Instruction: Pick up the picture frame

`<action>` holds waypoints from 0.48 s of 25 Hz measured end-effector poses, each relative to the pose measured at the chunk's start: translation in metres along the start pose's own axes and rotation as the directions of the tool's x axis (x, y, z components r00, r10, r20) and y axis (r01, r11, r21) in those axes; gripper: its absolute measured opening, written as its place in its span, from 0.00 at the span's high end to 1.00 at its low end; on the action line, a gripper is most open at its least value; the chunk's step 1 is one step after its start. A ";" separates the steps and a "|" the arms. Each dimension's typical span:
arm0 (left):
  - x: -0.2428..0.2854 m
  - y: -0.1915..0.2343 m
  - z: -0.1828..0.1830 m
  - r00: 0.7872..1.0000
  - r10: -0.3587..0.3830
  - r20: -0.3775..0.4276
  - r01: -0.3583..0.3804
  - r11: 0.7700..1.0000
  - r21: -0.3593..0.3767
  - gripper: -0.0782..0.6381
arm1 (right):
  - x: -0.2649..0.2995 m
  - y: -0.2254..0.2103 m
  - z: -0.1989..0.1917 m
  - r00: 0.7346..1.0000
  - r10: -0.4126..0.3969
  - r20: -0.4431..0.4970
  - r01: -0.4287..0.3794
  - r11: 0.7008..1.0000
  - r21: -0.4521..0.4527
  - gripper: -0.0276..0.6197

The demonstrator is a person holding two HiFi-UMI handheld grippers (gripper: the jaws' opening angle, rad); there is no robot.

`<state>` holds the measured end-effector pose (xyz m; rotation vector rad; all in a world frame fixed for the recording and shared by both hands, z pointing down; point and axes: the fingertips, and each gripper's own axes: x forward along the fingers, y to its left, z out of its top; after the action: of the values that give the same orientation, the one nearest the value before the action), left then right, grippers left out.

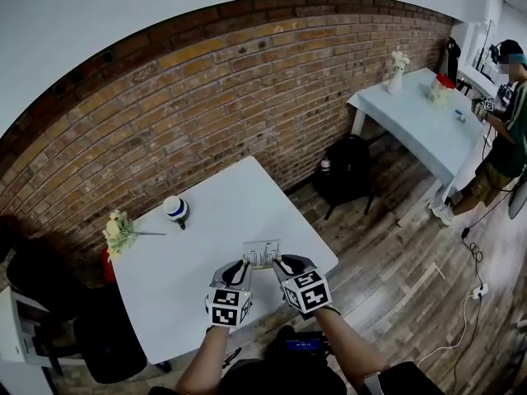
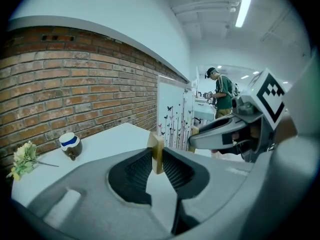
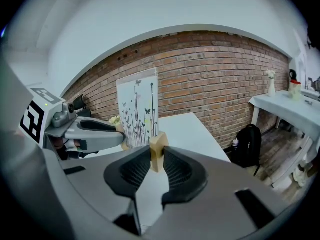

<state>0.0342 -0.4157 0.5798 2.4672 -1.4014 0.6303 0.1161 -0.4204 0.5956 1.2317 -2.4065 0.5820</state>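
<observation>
Your left gripper (image 2: 157, 159) squeezes the left edge of the pale wooden picture frame with a white butterfly picture (image 1: 262, 253). Your right gripper (image 3: 157, 158) squeezes its right edge. The frame stands upright between them, at the near side of the square white table (image 1: 185, 290)

The picture frame (image 1: 262, 253) stands upright between my two grippers, its face turned toward me. It is a small upright rectangle with a pale wooden border around a white print of thin dark stems, small butterflies and a few coloured specks. My left gripper (image 2: 157, 160) pinches its left wooden edge and my right gripper (image 3: 157, 157) its right edge. It sits over the near edge of the white table (image 1: 181, 286); I cannot tell whether its bottom touches the top.
</observation>
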 end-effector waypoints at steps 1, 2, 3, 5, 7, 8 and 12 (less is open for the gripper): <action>-0.005 0.000 -0.003 1.000 -0.001 0.002 0.001 1.000 -0.001 0.79 | -0.002 0.005 -0.002 1.000 -0.001 0.000 0.001 1.000 -0.003 0.82; -0.010 0.001 -0.006 1.000 -0.001 0.003 0.001 1.000 -0.003 0.79 | -0.003 0.011 -0.004 1.000 -0.001 -0.001 0.001 1.000 -0.006 0.82; -0.016 0.001 -0.009 1.000 -0.003 0.004 0.003 1.000 -0.005 0.79 | -0.005 0.017 -0.007 1.000 -0.002 -0.002 0.002 1.000 -0.009 0.82; -0.028 0.000 -0.018 1.000 -0.008 0.005 0.008 1.000 -0.010 0.79 | -0.011 0.030 -0.014 1.000 -0.006 -0.007 0.006 1.000 -0.014 0.82; -0.042 -0.002 -0.028 1.000 -0.014 0.005 0.014 1.000 -0.016 0.79 | -0.016 0.044 -0.022 1.000 -0.013 -0.013 0.012 1.000 -0.017 0.82; -0.048 -0.003 -0.034 1.000 -0.018 0.004 0.018 1.000 -0.018 0.79 | -0.019 0.050 -0.027 1.000 -0.017 -0.017 0.016 1.000 -0.018 0.82; -0.076 -0.012 -0.057 0.999 -0.036 0.006 0.037 0.999 -0.024 0.79 | -0.034 0.076 -0.049 0.999 -0.031 -0.031 0.031 0.999 -0.025 0.82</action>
<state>-0.0037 -0.3291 0.5938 2.4718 -1.3546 0.5957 0.0786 -0.3323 0.6058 1.2381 -2.3575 0.5564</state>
